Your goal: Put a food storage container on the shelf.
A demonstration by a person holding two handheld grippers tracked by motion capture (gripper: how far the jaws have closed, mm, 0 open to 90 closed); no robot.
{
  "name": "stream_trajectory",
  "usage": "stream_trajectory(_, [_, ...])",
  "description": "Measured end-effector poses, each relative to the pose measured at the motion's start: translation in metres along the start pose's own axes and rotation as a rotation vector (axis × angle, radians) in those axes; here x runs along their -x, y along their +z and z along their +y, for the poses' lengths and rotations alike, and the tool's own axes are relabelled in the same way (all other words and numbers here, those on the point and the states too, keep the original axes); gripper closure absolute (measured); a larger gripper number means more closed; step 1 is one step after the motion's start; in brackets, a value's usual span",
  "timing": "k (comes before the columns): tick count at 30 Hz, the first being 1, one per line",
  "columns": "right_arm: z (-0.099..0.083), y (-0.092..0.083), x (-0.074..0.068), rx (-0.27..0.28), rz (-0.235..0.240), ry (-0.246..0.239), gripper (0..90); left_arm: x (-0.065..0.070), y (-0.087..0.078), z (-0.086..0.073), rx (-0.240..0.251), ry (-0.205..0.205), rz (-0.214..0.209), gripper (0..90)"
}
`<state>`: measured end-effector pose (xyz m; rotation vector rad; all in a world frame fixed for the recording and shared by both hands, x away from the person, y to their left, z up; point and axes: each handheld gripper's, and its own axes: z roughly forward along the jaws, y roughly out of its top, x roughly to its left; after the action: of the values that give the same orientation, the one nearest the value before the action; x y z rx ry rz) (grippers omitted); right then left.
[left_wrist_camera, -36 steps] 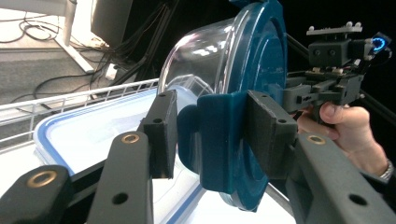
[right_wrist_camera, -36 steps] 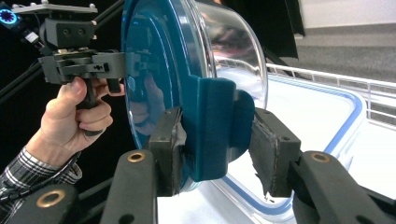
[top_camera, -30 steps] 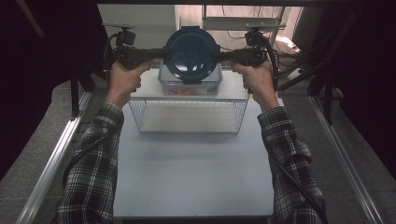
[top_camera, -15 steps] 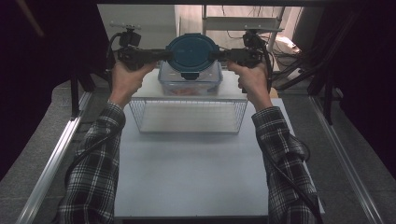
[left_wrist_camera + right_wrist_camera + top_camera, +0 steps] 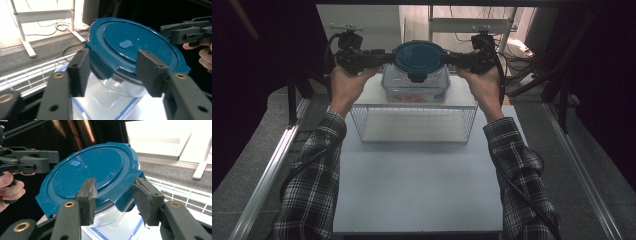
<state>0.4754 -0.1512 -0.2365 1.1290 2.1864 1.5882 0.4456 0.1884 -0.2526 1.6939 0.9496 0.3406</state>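
While both hands hold about the same spot as 1 second ago, the blue lid [image 5: 418, 59] now sits flatter on the round clear container [image 5: 117, 86] than before. Left gripper [image 5: 388, 58] jaws have just been opening, half wide, lid rim and latch between them; contact unclear. Right gripper [image 5: 451, 59] jaws have just been closing, half wide around the opposite rim; grip unclear. Container hangs between the 2 tools, over a square clear box [image 5: 414, 90]. Wire basket [image 5: 414, 122] lies just nearer the person on the white table [image 5: 417, 185].
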Motion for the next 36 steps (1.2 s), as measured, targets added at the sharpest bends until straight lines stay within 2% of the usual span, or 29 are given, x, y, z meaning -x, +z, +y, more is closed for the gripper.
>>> stream_trajectory(3, [-0.002, -0.003, -0.002, 0.008, 0.018, -0.011, 45.4, 0.002, -0.006, -0.006, 0.008, 0.007, -0.019, 35.2])
stream_trajectory(5, [-0.006, -0.004, -0.004, 0.003, 0.026, -0.031, 40.6, 0.005, -0.009, -0.012, 0.011, 0.028, -0.032, 31.0])
stream_trajectory(10, [-0.015, -0.008, -0.008, 0.009, 0.02, -0.081, 26.4, 0.011, -0.011, -0.03, -0.009, 0.046, -0.064, 21.5])
stream_trajectory(12, [-0.022, -0.008, -0.009, 0.006, 0.026, -0.094, 20.6, 0.013, -0.01, -0.037, -0.027, 0.058, -0.058, 18.0])
stream_trajectory(15, [-0.031, -0.007, -0.01, 0.005, 0.02, -0.112, 15.4, 0.016, -0.007, -0.047, -0.057, 0.073, -0.044, 17.4])
stream_trajectory(17, [-0.037, -0.006, -0.011, -0.002, 0.022, -0.126, 13.4, 0.016, -0.005, -0.052, -0.073, 0.075, -0.046, 17.3])
stream_trajectory(21, [-0.048, -0.005, -0.013, -0.02, 0.005, -0.157, 9.5, 0.018, -0.003, -0.064, -0.088, 0.064, -0.08, 18.1])
stream_trajectory(26, [-0.061, -0.009, -0.015, -0.03, 0.004, -0.185, 6.5, 0.025, -0.001, -0.079, -0.104, 0.085, -0.094, 16.7])
stream_trajectory(34, [-0.084, -0.015, -0.018, -0.043, -0.006, -0.231, 4.0, 0.033, -0.003, -0.102, -0.117, 0.089, -0.113, 14.5])
stream_trajectory(36, [-0.089, -0.016, -0.019, -0.046, -0.003, -0.237, 3.7, 0.034, -0.004, -0.109, -0.125, 0.096, -0.1, 13.9])
